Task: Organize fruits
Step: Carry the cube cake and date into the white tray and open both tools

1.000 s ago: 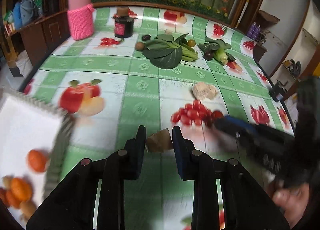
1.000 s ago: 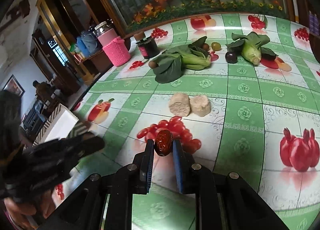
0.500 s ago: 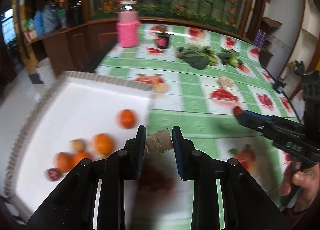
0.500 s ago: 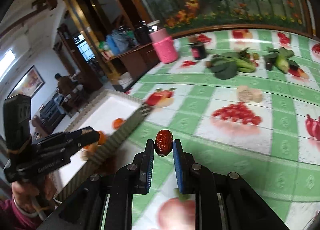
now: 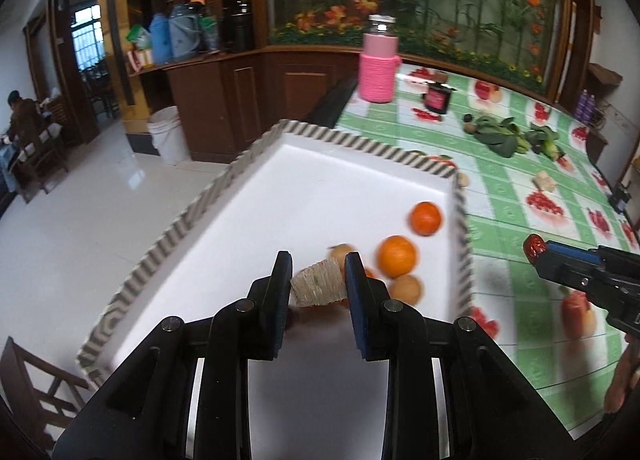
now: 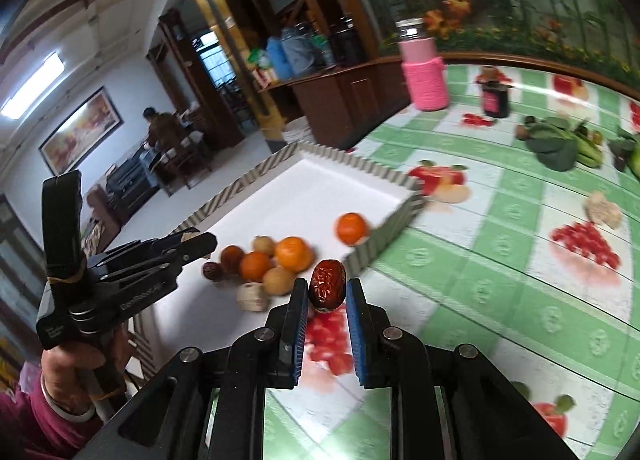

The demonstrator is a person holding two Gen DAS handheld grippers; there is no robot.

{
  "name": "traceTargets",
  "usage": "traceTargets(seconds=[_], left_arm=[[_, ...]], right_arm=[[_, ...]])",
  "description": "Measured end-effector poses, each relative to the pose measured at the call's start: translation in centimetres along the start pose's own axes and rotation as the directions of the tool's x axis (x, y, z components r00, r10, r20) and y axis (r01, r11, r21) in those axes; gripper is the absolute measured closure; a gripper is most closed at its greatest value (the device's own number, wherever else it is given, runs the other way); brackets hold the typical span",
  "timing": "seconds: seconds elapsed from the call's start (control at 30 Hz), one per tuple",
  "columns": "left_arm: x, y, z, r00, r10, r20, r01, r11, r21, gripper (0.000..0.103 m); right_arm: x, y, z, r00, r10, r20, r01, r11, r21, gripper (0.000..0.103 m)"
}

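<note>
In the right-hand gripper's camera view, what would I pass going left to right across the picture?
Left gripper → white tray → red date in the right gripper → pink bottle → dark jar → leafy greens

- red date (image 6: 327, 286) – dark red, wrinkly and glossy, stands on end, pinched between two blue pads, up above the green checked cloth just beside the tray's corner
- tan ridged chunk (image 5: 318, 284) – pale beige with fine grooves, clamped on both sides, hanging over the tray's white floor
- tray (image 5: 340, 140) – white inside, striped corrugated rim, sits at the table's edge
- fruit pile (image 6: 276, 258) in the tray – oranges plus a couple of tan round ones bunched together, touching; one orange (image 6: 351, 228) sits apart near the rim
- second date (image 6: 212, 271) – dark, at the pile's left end
- pale ridged ball (image 6: 252, 297) – just in front of the pile
</note>
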State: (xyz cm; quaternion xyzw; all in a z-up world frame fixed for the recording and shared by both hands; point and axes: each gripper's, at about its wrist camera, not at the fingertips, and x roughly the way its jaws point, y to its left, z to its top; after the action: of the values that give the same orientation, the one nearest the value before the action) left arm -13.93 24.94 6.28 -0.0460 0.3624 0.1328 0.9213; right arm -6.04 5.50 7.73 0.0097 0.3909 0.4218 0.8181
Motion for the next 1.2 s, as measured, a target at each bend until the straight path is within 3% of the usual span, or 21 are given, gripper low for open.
traceTargets(seconds=[0.27, 1.2], left_arm=[[0.0, 2.8, -0.8, 0.998, 0.055, 0.001, -0.055, 0.998, -0.023, 0.077], [2.3, 5.0, -1.9, 0.995, 0.079, -0.068, -0.082, 0.995, -0.053, 0.077]], right_arm=[[2.5, 3.0, 0.7, 0.999, 0.034, -0.039, -0.036, 0.997, -0.062, 0.085], [8.1, 8.7, -0.5, 0.973, 0.103, -0.208, -0.14, 0.975, -0.17, 0.085]])
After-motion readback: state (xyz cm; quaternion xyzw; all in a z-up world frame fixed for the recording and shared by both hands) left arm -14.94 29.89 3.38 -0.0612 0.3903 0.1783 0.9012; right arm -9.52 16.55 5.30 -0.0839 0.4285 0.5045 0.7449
